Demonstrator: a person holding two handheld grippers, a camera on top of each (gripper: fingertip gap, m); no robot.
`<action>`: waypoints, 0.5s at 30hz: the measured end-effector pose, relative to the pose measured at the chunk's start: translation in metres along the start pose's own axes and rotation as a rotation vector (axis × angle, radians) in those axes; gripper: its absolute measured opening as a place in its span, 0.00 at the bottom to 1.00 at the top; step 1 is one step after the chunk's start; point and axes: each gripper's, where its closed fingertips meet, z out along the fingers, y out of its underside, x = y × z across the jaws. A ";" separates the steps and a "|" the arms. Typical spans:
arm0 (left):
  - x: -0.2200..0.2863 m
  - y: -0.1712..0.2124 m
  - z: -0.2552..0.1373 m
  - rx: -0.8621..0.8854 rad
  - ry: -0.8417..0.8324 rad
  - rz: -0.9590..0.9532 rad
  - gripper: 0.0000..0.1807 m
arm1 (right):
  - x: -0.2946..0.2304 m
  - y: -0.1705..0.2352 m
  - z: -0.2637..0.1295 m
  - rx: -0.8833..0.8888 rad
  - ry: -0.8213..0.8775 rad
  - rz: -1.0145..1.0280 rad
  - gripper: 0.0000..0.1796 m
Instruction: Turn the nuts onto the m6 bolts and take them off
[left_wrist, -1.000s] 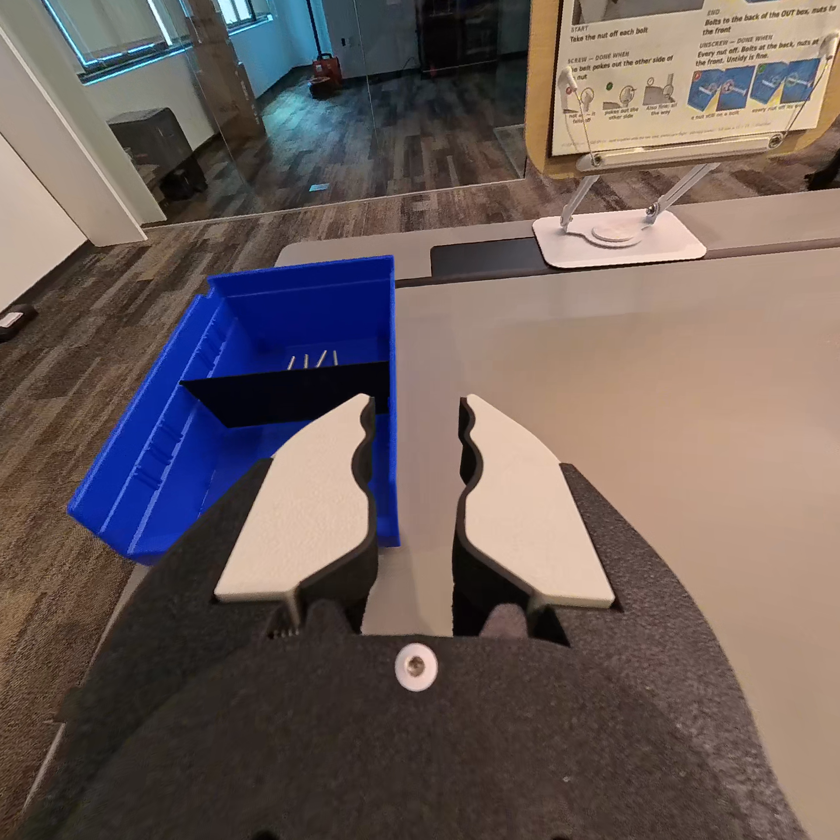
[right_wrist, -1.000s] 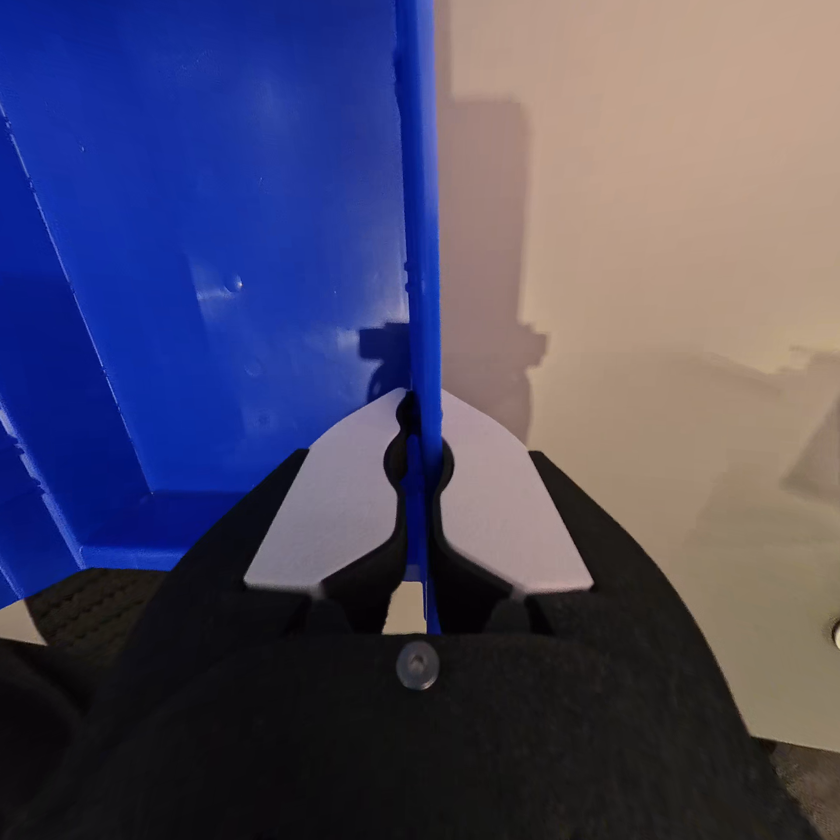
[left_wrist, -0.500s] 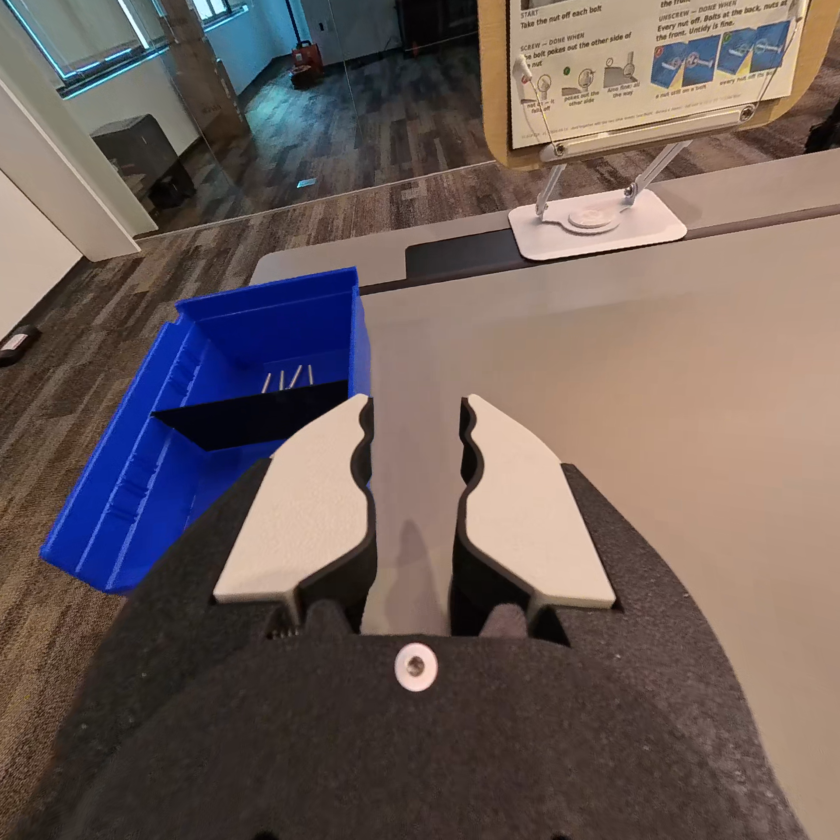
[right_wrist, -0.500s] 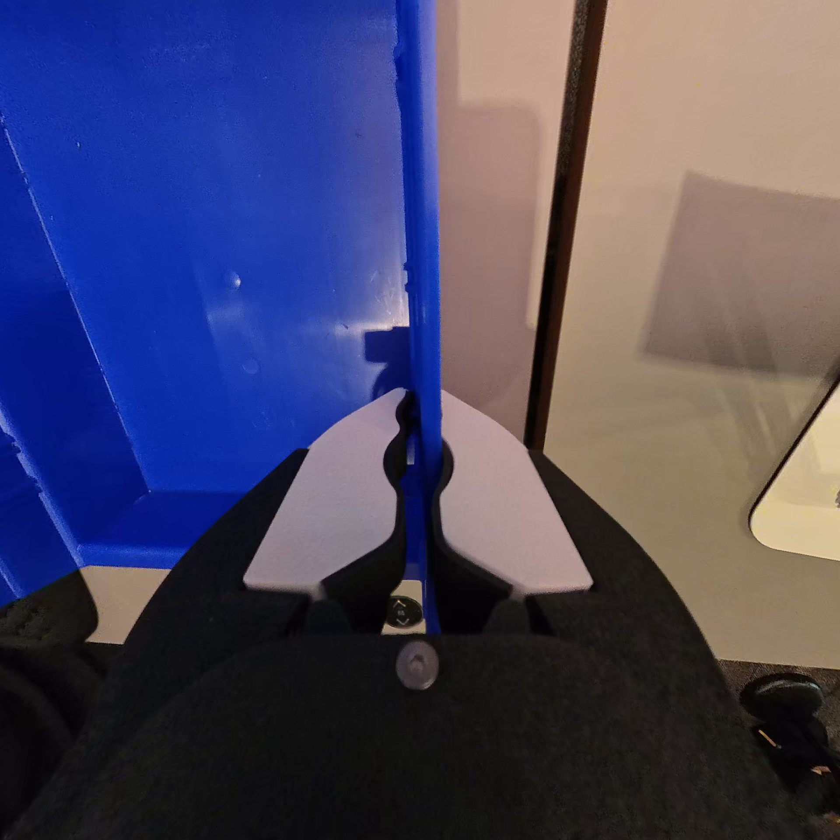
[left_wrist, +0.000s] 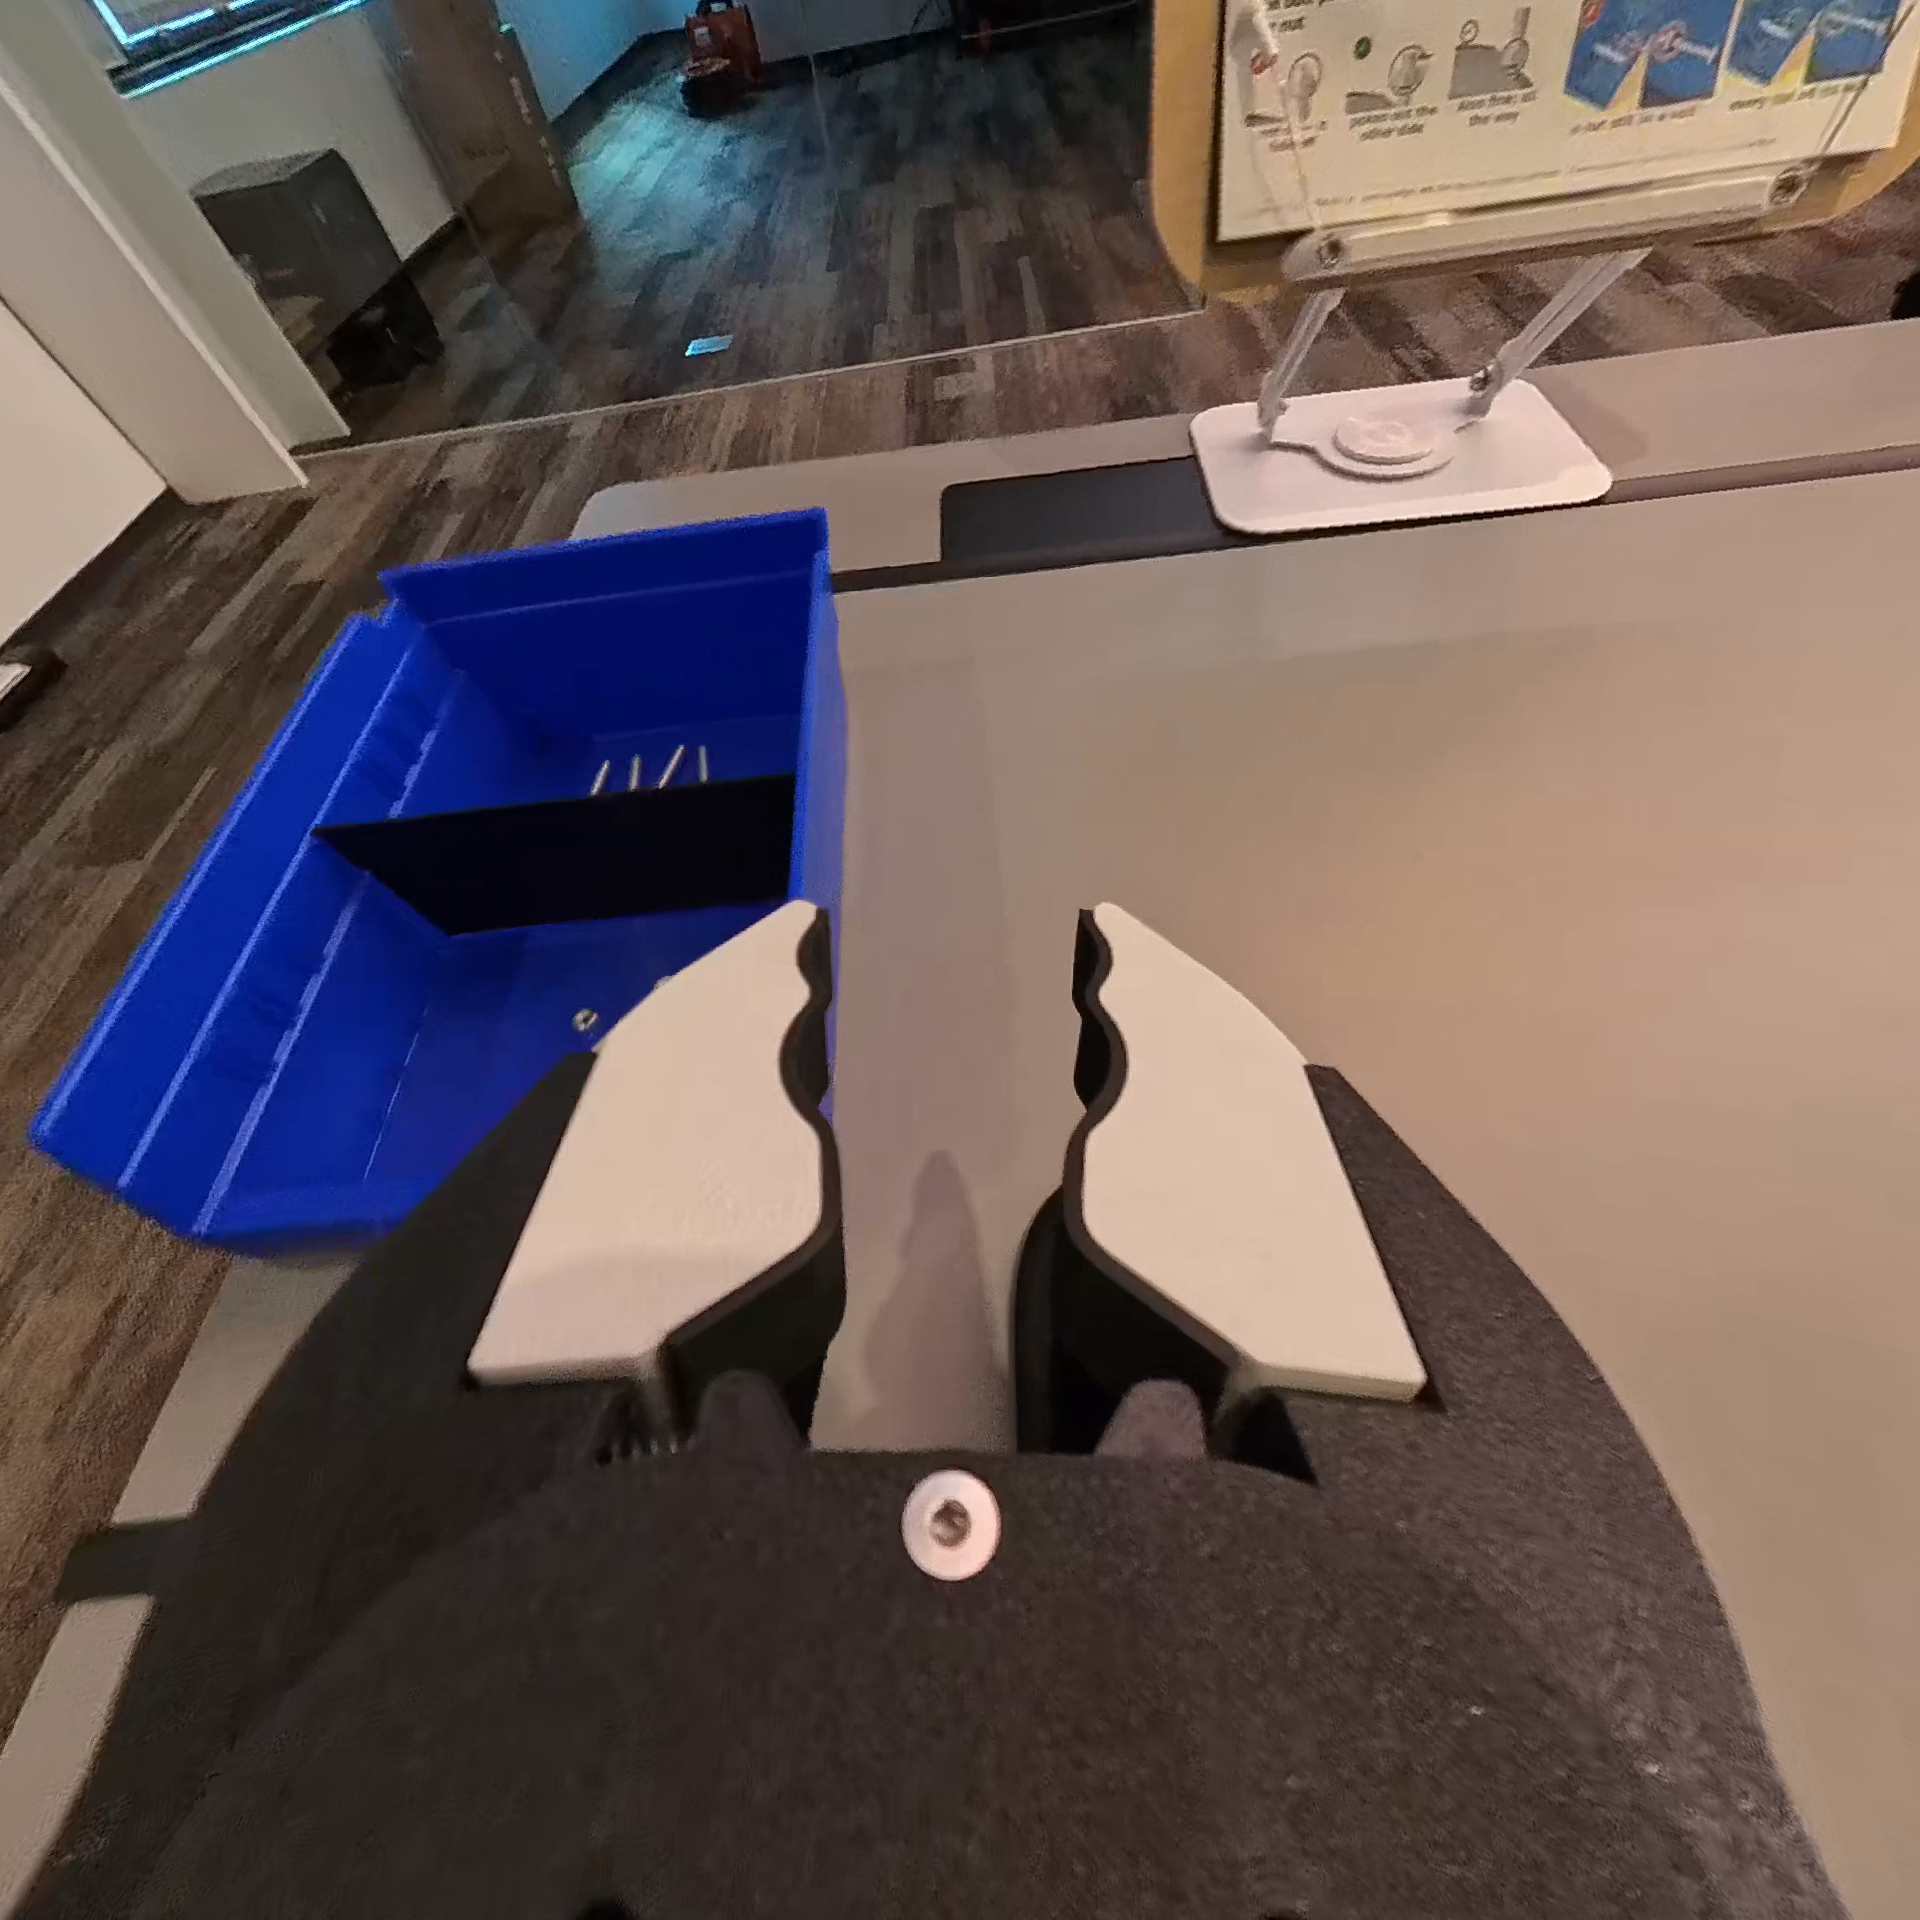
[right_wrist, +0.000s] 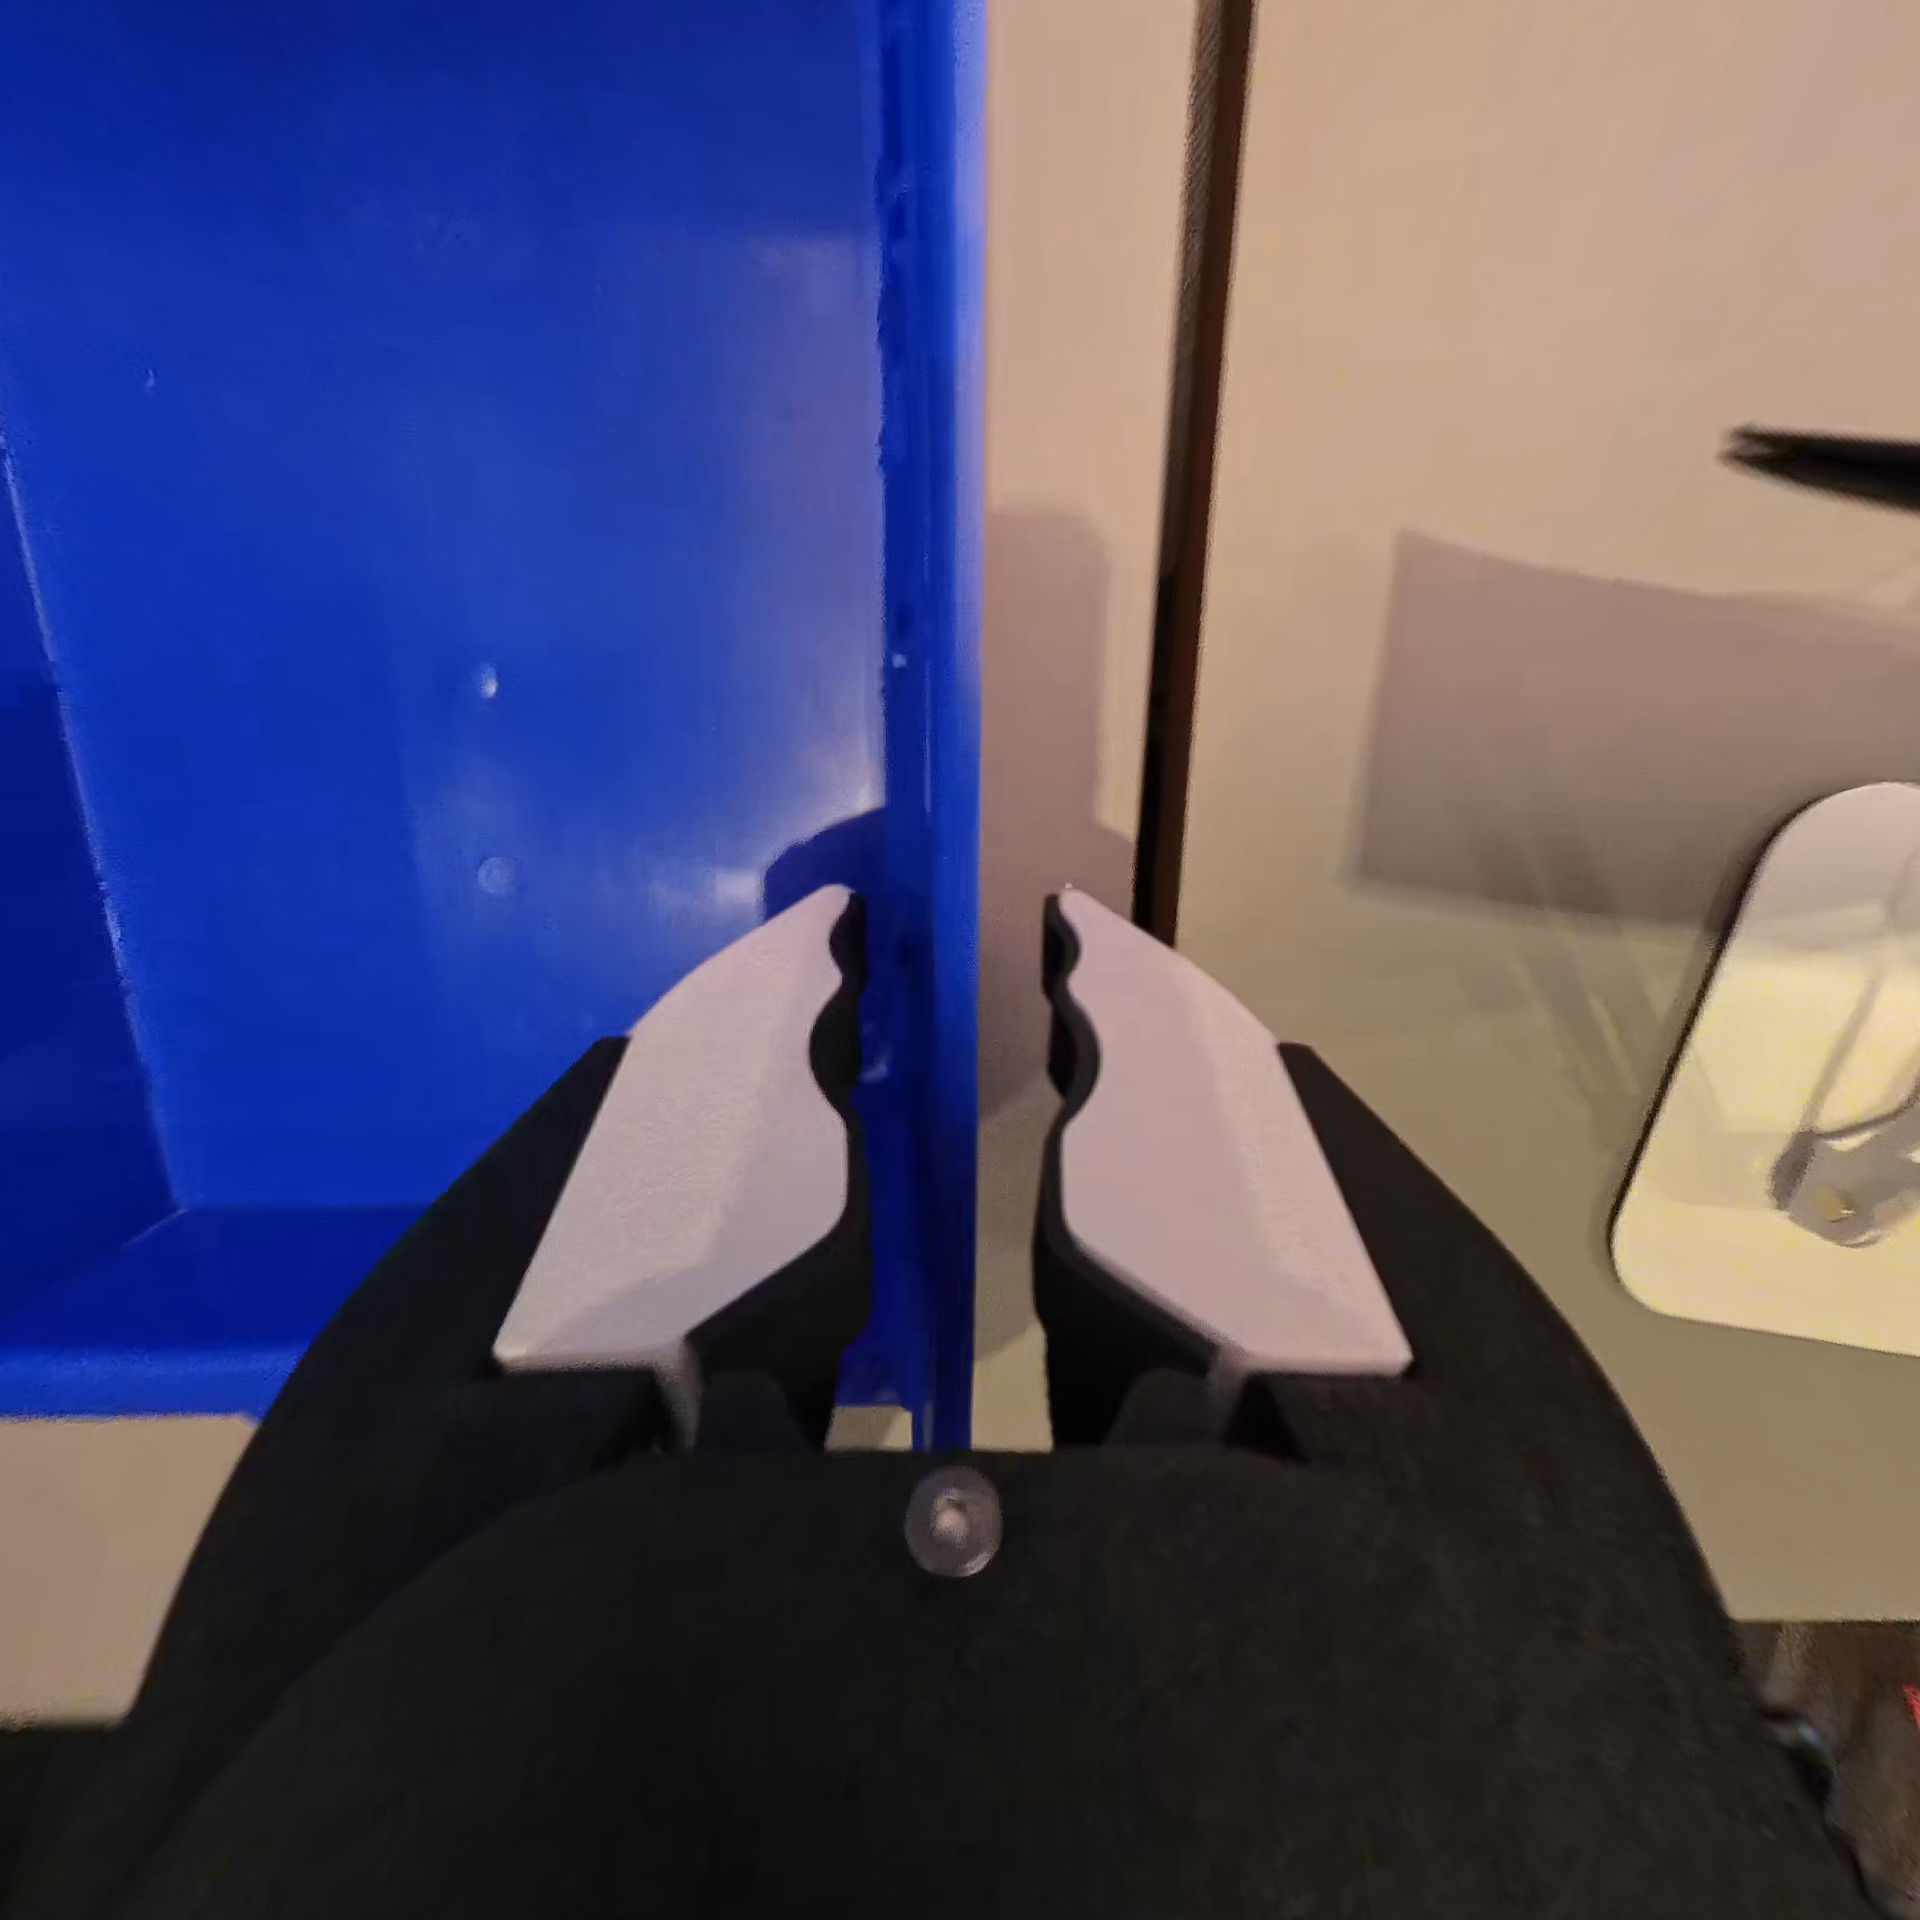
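- The left gripper (left_wrist: 951, 935) hangs over the grey table (left_wrist: 1455, 883), its fingers (left_wrist: 717, 1132) spread apart with nothing between them.
- A blue bin (left_wrist: 260, 997) sits at the table's left edge, its left side reaching out past that edge over the wood-pattern floor (left_wrist: 156, 665).
- A black divider (left_wrist: 582, 862) crosses the bin and splits it into a far and a near compartment.
- Several slim metal bolts (left_wrist: 649, 771) lie in the far compartment, just behind the divider; their count is hard to tell.
- One small nut (left_wrist: 588, 1020) lies on the bin floor in the near compartment, close to the left gripper's left fingertip.
- The right gripper (right_wrist: 951, 914) straddles a side wall of the blue bin (right_wrist: 935, 623); its fingers (right_wrist: 1195, 1143) stand apart, one inside the bin and one outside, and neither clearly presses the wall.
- At the table's far edge stands a white stand base (left_wrist: 1397, 457) carrying a board with an instruction sheet (left_wrist: 1538, 94); the same white base (right_wrist: 1766, 1091) shows to the right of the right gripper.
- A dark seam (right_wrist: 1195, 520) runs across the table beside the bin.
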 end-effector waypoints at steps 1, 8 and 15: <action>-0.004 0.006 -0.003 -0.008 -0.004 -0.011 0.26 | 0.003 -0.004 -0.005 0.072 0.035 -0.001 0.21; -0.057 -0.057 -0.037 0.078 0.065 -0.067 0.27 | -0.028 -0.055 -0.128 0.550 0.140 0.007 0.29; -0.018 -0.294 -0.048 0.278 0.269 -0.006 0.38 | -0.200 -0.179 -0.363 1.180 0.107 -0.155 0.37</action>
